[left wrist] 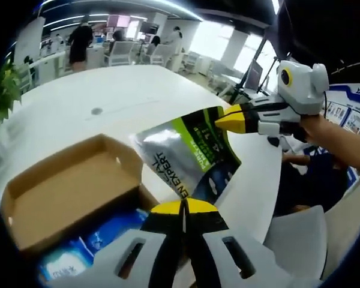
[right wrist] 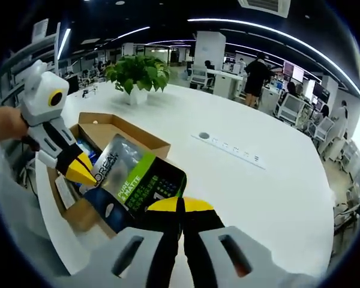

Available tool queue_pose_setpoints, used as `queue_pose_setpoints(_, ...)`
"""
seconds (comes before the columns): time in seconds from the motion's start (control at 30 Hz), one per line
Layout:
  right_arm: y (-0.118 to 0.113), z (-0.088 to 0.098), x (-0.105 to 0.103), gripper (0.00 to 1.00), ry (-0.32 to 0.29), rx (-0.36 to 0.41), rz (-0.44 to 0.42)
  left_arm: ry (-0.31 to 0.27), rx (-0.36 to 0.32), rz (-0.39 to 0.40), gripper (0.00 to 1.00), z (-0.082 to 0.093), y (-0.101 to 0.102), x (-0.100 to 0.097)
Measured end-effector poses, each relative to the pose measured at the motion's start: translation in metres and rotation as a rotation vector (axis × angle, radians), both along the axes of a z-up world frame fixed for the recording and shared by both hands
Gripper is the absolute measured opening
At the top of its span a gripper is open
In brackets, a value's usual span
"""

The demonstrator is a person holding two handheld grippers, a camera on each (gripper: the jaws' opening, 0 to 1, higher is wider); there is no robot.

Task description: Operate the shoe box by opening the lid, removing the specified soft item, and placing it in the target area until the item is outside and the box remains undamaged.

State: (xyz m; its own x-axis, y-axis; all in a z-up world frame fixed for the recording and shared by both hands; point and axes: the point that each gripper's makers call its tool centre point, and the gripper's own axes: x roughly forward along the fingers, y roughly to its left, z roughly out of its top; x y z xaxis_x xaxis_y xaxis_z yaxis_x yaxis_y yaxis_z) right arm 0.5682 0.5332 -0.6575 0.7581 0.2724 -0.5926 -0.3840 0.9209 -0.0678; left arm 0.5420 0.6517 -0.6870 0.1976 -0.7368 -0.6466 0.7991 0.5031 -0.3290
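Observation:
A soft silver, green and black pouch [left wrist: 189, 153] hangs in the air over the white table, beside the open cardboard shoe box [left wrist: 60, 180]. My left gripper [left wrist: 184, 207] is shut on the pouch's near edge. From the right, my right gripper [left wrist: 229, 119] is shut on its far upper corner. In the right gripper view the pouch [right wrist: 138, 180] stretches between my right gripper [right wrist: 181, 205], shut on one end, and my left gripper [right wrist: 84, 172], pinching the other end above the box [right wrist: 117, 129]. The lid flap lies folded back.
Blue packets [left wrist: 105, 237] lie inside the box. The round white table [right wrist: 258, 180] carries a potted plant [right wrist: 138, 72] and a socket cover [right wrist: 204, 136]. A white chair [left wrist: 300, 234] stands at the table edge; people and desks are far behind.

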Motion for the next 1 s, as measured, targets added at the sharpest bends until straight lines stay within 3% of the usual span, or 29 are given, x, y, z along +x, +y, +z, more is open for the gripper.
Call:
queue_pose_setpoints(0.77, -0.026, -0.042, 0.011, 0.00, 0.073, -0.008, -0.036, 0.025, 0.059, -0.044, 0.00, -0.028, -0.024, 0.010)
queue_pose_setpoints(1.0, -0.028, -0.055, 0.019, 0.00, 0.091, -0.018, -0.034, -0.028, 0.133, -0.102, 0.00, -0.037, -0.028, 0.015)
